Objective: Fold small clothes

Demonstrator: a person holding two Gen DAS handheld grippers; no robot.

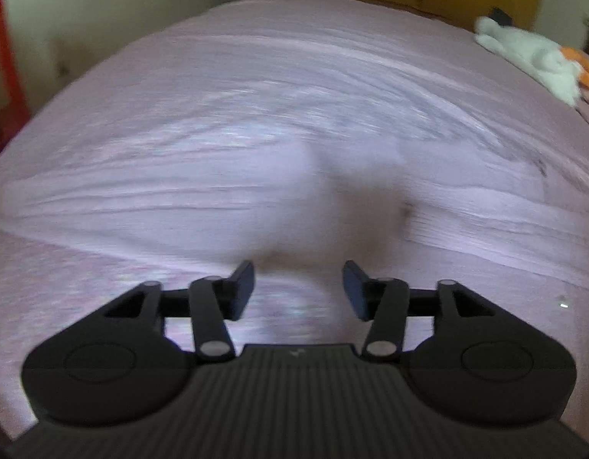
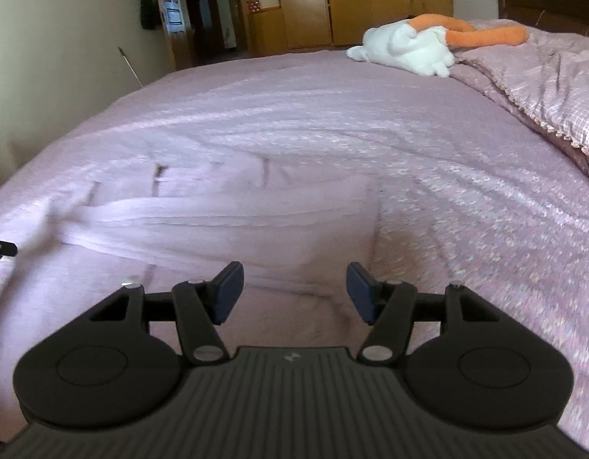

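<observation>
Lying flat on bed (image 2: 466, 210): pale garment (image 2: 237, 222) (blurred) | left gripper (image 1: 298, 287) fingers spread | right gripper (image 2: 295, 292) fingers spread

Left gripper (image 1: 298, 290), right gripper (image 2: 294, 292): black ribbed body, round housings, silver screws, dark blue pads (image 2: 229, 292).

No readable text, numbers or brand names anywhere. Only a small pale emblem, shaped like a pair of facing angular marks, on the ribbed body of the right gripper (image 2: 293, 293), just behind its fingers. Same spot on the left gripper (image 1: 297, 290) carries a fainter, blurred mark, too smeared to make out.
</observation>
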